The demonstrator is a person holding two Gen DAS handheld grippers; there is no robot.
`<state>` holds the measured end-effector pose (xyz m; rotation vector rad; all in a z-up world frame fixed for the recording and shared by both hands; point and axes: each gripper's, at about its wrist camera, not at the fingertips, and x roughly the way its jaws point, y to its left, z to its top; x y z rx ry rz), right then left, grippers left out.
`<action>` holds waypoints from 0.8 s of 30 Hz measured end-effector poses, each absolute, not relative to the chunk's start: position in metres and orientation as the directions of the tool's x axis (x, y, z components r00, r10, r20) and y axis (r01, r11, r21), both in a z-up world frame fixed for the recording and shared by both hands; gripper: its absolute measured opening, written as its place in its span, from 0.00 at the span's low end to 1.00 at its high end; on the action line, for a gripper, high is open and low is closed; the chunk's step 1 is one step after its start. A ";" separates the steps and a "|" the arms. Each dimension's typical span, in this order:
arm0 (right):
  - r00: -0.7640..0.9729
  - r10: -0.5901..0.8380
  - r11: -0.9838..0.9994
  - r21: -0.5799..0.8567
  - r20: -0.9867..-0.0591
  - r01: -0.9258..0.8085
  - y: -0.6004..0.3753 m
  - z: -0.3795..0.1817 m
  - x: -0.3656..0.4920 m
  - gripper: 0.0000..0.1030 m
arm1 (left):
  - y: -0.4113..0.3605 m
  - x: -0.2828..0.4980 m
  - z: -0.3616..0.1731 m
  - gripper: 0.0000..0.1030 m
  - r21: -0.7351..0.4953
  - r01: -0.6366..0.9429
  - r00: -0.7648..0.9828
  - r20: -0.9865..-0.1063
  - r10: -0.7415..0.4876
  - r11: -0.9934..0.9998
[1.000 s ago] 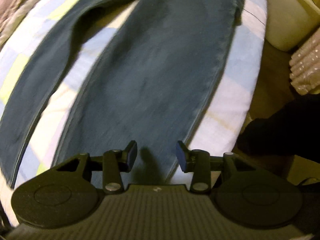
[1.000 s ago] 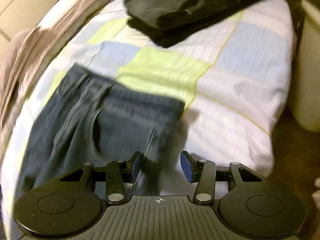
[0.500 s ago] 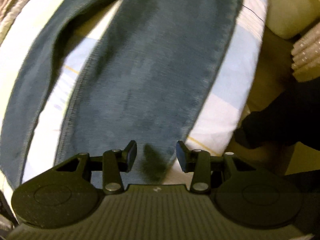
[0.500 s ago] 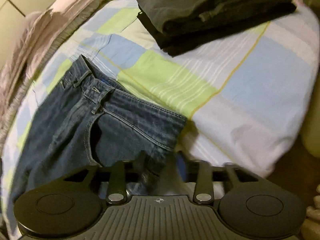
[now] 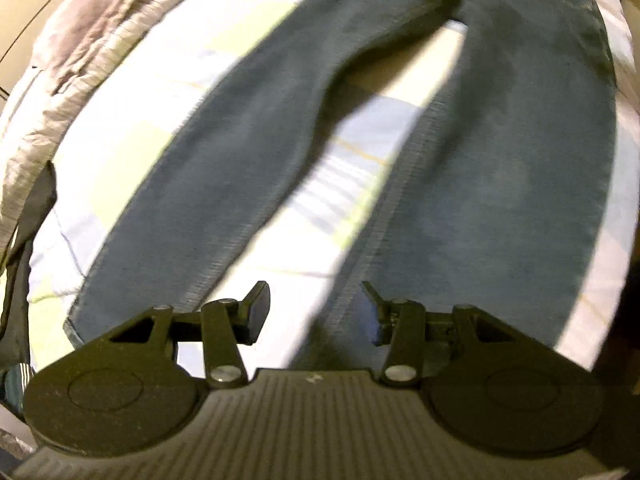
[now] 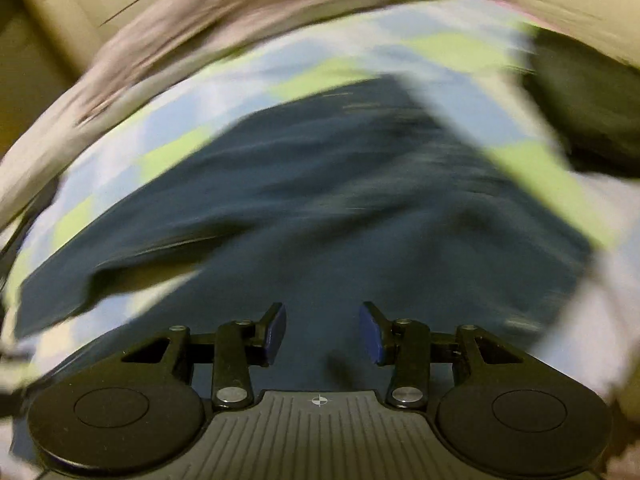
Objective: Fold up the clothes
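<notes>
Hovering both ends | jeans [image 5: 500, 168] lie flat on bed [image 5: 168, 92], legs running lengthwise away from my left gripper [image 5: 316, 314], fingers apart, empty, near hems | right gripper [image 6: 322, 334] spread, empty, over seat end; view blurred

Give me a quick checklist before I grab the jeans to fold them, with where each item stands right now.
1. Left gripper open: ok, jaws apart with nothing between them.
2. Right gripper open: ok, jaws apart, hanging over denim.
3. Jeans laid out flat: ok in the left wrist view, both legs spread apart on the checked bedsheet.
4. Left gripper lined up on a leg: not ok, it sits over the gap beside the right-hand leg's inner edge.
5. Right gripper's grasp spot: cannot tell, that view is motion-blurred.
6. Dark folded clothes apart from the jeans: ok, sheet shows between them.
</notes>
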<state>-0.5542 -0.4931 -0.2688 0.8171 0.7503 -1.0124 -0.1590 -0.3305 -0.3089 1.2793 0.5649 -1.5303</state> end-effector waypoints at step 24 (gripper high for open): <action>0.231 -0.296 0.506 0.053 -0.927 0.861 -0.427 -0.285 -0.365 0.43 | -0.270 -0.104 -0.275 0.43 0.105 0.981 0.029 -0.910 -0.413 -0.163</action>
